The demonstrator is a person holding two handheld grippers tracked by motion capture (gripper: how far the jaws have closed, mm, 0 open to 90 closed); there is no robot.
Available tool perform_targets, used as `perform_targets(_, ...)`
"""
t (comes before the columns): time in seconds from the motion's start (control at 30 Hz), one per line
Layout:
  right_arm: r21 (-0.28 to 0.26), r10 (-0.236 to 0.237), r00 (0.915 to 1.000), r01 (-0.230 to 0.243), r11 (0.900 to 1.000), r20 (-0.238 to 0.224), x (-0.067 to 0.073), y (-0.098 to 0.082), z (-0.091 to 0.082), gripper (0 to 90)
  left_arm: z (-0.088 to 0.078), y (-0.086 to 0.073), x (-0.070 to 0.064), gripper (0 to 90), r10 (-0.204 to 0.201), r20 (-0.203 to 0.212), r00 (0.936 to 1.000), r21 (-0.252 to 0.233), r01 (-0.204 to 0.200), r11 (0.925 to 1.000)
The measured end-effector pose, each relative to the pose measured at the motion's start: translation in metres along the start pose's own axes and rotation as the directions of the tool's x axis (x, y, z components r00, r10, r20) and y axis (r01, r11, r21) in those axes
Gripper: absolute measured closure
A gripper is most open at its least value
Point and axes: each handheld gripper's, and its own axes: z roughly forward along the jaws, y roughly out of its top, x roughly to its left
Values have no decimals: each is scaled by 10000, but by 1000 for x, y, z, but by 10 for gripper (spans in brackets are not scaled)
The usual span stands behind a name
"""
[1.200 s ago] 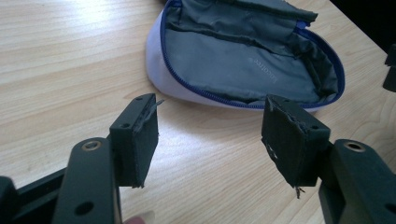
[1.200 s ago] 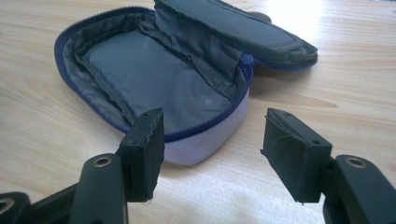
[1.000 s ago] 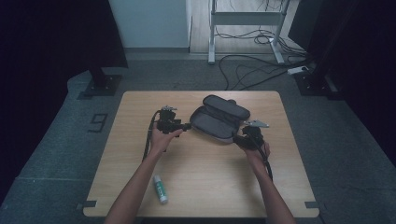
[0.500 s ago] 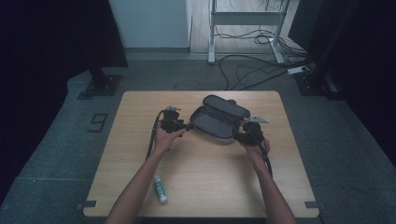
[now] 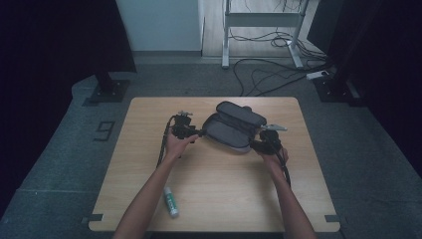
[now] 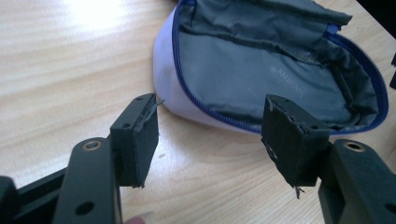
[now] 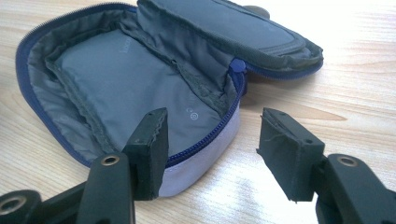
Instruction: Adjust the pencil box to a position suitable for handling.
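A grey zip pouch (image 5: 231,130) with a blue zipper lies unzipped in the middle of the wooden table (image 5: 149,149), its lid folded back. My left gripper (image 5: 199,133) is at its left end, jaws open. In the left gripper view the pouch (image 6: 280,70) lies just ahead of the left gripper (image 6: 212,135), untouched. My right gripper (image 5: 254,145) is at the pouch's right end. In the right gripper view the right gripper (image 7: 212,149) stands open astride the pouch (image 7: 130,79) wall, one jaw above the lining, the other outside. The pads do not press on it.
A small white and green tube (image 5: 170,201) lies near the table's front edge, beside the left forearm. A dark round object (image 5: 247,108) peeks out behind the pouch's lid. Cables trail from both grippers toward the person.
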Motion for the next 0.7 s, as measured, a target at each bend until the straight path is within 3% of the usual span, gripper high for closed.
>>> perform_targets(0.27,79,-38,10000,38,10000,22,-3,10,3,417,10,6,1,369,-36,-174,9998,84,38,10000)
perform_targets(0.5,274,-29,10000,29,9996,25,-5,6,13,416,25,7,-3,394,-4,-126,9999,303,8,9995)
perform_targets(0.7,269,-10,10000,10,9996,-14,-5,5,21,418,36,5,0,394,-158,-381,9991,536,178,9984)
